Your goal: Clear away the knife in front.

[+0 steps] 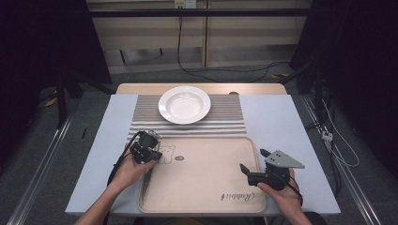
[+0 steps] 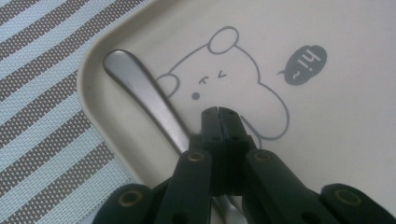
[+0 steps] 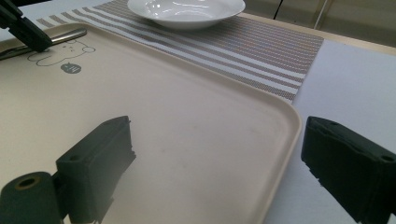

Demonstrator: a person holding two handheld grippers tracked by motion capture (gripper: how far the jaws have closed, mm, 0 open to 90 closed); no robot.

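Observation:
A beige tray (image 1: 206,173) with a bear drawing lies at the table's near edge. Along its left side rests a metal utensil handle (image 2: 140,88), its rounded end toward the tray's far left corner. My left gripper (image 1: 155,158) points down over the bear drawing, its jaws shut together (image 2: 218,113) just right of the handle, which runs on under the gripper body. Nothing shows between those jaws. My right gripper (image 1: 253,160) is open, and its jaws (image 3: 217,133) straddle the tray's right rim (image 3: 280,140) without touching it. In the right gripper view the left gripper (image 3: 41,43) meets the handle (image 3: 67,35) far off.
A white deep plate (image 1: 184,104) stands empty on a striped placemat (image 1: 230,117) behind the tray. The pale blue table cover (image 1: 277,122) spreads to both sides. Cables lie on the floor beyond the table.

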